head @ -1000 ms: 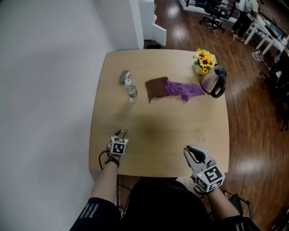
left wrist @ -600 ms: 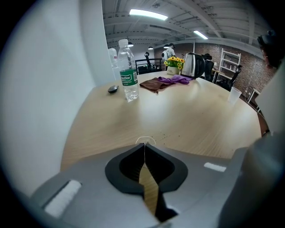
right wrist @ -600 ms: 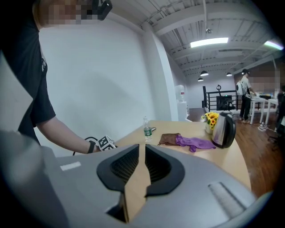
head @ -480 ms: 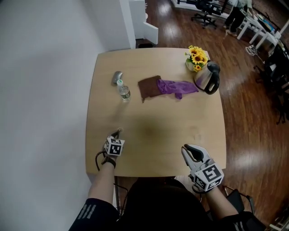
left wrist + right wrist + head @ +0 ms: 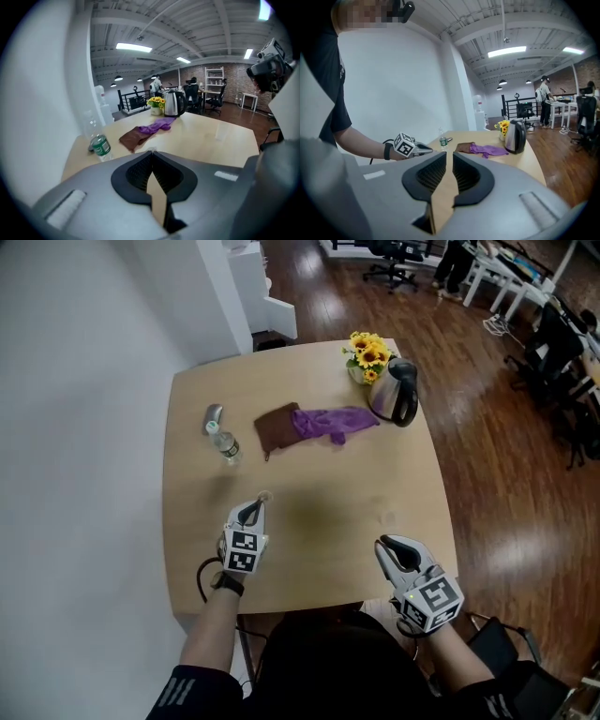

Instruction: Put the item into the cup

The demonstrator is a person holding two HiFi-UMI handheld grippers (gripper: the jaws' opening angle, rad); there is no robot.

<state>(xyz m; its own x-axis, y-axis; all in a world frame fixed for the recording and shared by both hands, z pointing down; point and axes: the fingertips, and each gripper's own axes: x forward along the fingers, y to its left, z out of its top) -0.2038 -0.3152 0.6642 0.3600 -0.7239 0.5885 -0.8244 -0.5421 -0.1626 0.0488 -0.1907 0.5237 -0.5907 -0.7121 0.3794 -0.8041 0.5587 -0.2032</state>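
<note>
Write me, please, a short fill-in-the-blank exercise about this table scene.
The purple cloth overlaps a ___ cloth. The kettle stands beside the yellow ___. The bottle bears a ___ label. The left gripper is ___.
Missing: brown; flowers; green; shut.

Right gripper (image 5: pixel 446 153): jaws a slit apart, nothing between. Table (image 5: pixel 534 165) beyond: bottle (image 5: pixel 443 140), brown cloth (image 5: pixel 462 148), purple cloth (image 5: pixel 488 150), kettle (image 5: pixel 515 136), sunflowers (image 5: pixel 504 126). Left gripper (image 5: pixel 429 150), held in a hand (image 5: pixel 395 153), at left.
</note>
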